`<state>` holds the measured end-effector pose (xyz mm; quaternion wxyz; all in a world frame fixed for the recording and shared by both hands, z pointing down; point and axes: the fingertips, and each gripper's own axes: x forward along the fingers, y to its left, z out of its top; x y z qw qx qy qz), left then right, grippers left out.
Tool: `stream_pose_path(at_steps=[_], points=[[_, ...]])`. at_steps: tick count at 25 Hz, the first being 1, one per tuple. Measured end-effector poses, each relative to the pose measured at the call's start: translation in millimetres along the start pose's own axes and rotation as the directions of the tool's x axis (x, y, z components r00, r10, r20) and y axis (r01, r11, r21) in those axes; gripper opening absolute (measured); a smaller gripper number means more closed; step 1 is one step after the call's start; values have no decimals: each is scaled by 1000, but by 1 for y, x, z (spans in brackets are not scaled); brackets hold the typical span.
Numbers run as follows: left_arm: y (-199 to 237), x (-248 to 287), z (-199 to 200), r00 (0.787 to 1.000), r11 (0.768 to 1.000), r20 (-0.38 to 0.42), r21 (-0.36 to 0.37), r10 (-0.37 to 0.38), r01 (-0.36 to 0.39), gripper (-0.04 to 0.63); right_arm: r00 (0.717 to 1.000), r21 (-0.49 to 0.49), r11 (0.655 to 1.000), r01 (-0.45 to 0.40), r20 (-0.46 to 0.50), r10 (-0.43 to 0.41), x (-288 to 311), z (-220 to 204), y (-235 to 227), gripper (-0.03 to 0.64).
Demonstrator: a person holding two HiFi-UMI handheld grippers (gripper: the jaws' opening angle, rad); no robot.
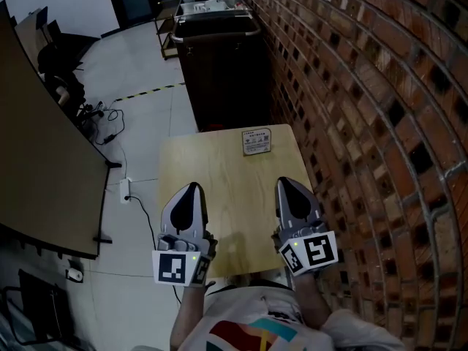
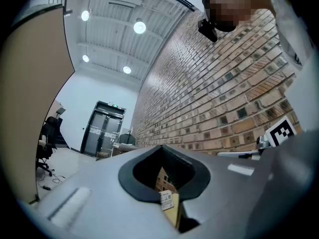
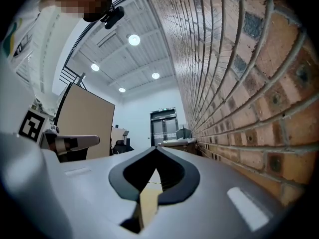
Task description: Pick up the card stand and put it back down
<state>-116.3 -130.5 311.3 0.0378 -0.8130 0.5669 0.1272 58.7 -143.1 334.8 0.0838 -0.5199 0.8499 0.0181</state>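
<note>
Right hand-held gripper (image 1: pixel 284 183) near table (image 1: pixel 219 167) right edge

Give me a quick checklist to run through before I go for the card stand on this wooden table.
1. Target in view: ok. The small white printed card stand sits at the far edge of the light wooden table.
2. Left gripper ready to grasp: not ok. Its fingers are shut with nothing between them.
3. Right gripper ready to grasp: not ok. Its fingers are shut and it is empty too.
4. Approach path: ok. Only bare wood lies between both grippers and the stand.
5. Side room by the red brick wall: cannot tell.
</note>
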Motion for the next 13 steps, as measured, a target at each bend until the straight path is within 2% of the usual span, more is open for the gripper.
stream_pose_path(at_steps=[3,5,9,11,13], points=[[-8,-2,2,999,999,4,4,-47,47,5,1000,-7,1000,-10,-4,10,1,2,4,0],[-9,-2,4,999,999,16,-6,-50,50,5,1000,-18,1000,-10,-12,10,3,1,5,0],[-6,-1,23,993,994,101,-81,-58,66,5,1000,-18,1000,-20,-10,20,3,3,8,0],[-7,-3,36,980,981,174,-149,-100,127,5,1000,-15,999,-29,-1,29,3,7,10,0],[-9,-5,52,954,952,261,-221,-150,210,6,999,-13,999,-37,7,37,4,11,12,0]])
